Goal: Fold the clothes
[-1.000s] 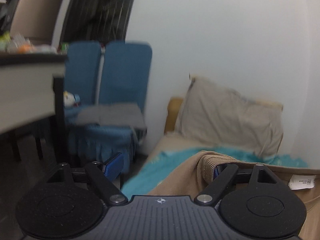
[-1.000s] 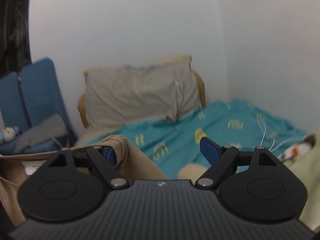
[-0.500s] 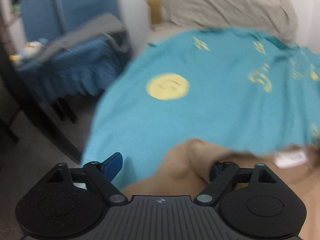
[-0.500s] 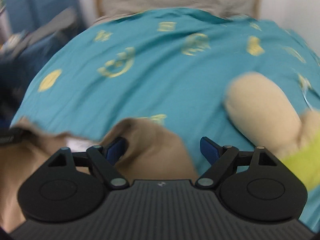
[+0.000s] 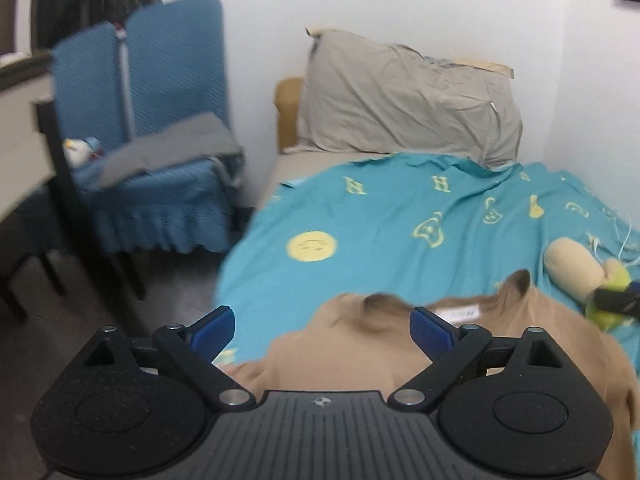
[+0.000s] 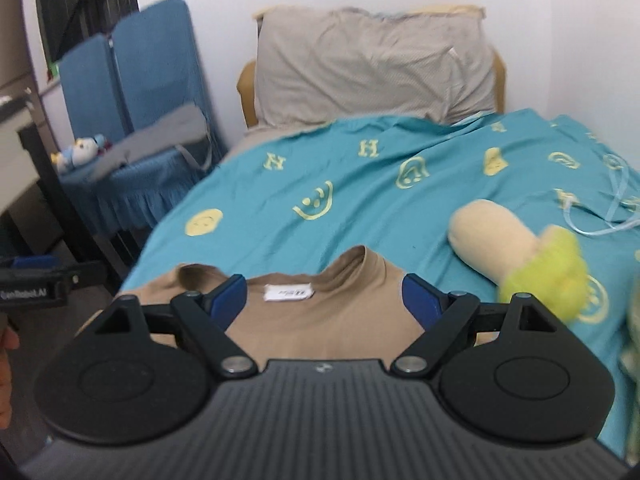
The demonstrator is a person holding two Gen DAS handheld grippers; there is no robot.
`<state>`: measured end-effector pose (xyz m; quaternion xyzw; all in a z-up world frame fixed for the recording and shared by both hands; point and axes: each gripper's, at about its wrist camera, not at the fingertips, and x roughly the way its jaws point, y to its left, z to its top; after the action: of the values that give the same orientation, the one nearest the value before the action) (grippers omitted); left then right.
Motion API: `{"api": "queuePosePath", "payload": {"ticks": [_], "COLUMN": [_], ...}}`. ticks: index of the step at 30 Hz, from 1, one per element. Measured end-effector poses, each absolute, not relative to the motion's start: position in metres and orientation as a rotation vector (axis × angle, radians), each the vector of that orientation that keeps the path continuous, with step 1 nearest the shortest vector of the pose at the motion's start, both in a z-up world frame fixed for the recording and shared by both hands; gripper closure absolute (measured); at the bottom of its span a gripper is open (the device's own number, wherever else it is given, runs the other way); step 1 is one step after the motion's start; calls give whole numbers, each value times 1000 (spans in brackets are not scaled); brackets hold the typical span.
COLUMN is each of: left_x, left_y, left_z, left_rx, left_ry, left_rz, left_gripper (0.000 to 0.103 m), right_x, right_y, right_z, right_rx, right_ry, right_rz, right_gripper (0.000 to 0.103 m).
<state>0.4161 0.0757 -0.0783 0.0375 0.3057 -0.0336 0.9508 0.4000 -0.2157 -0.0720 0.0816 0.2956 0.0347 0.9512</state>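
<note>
Lying now released on bedspread point(image 6: 360, 200), tan shirt point(image 6: 320, 320).

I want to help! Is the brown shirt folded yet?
Not yet. The shirt is laid out on the bed, collar and tag showing. Neither the left gripper nor the right gripper holds it; the left one's jaws are opening. All the folding is left.

Each hand-held tool is matte black plastic: a ribbed central housing with a small round emblem, flanked by two round, finely speckled discs with raised centres. The left gripper point(image 5: 322, 326) and right gripper point(image 6: 320, 300) carry glossy blue finger pads point(image 5: 212, 330) on black linkage arms pinned with silver screws point(image 6: 236, 364), with triangular cut-outs beside them.
</note>
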Motion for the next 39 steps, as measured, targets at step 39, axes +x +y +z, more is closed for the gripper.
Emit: {"api": "queuePosePath", "payload": {"ticks": [39], "left_x": [82], "left_y": [108], "left_z": [-65], "left_rx": [-182], "left_ry": [462], "left_rz": [-72], "left_gripper": [4], "right_x": [103], "right_y": [-219], "right_z": [-78], "right_rx": [237], "right_ry": [426], "right_rz": [1], "right_gripper": [17]}}
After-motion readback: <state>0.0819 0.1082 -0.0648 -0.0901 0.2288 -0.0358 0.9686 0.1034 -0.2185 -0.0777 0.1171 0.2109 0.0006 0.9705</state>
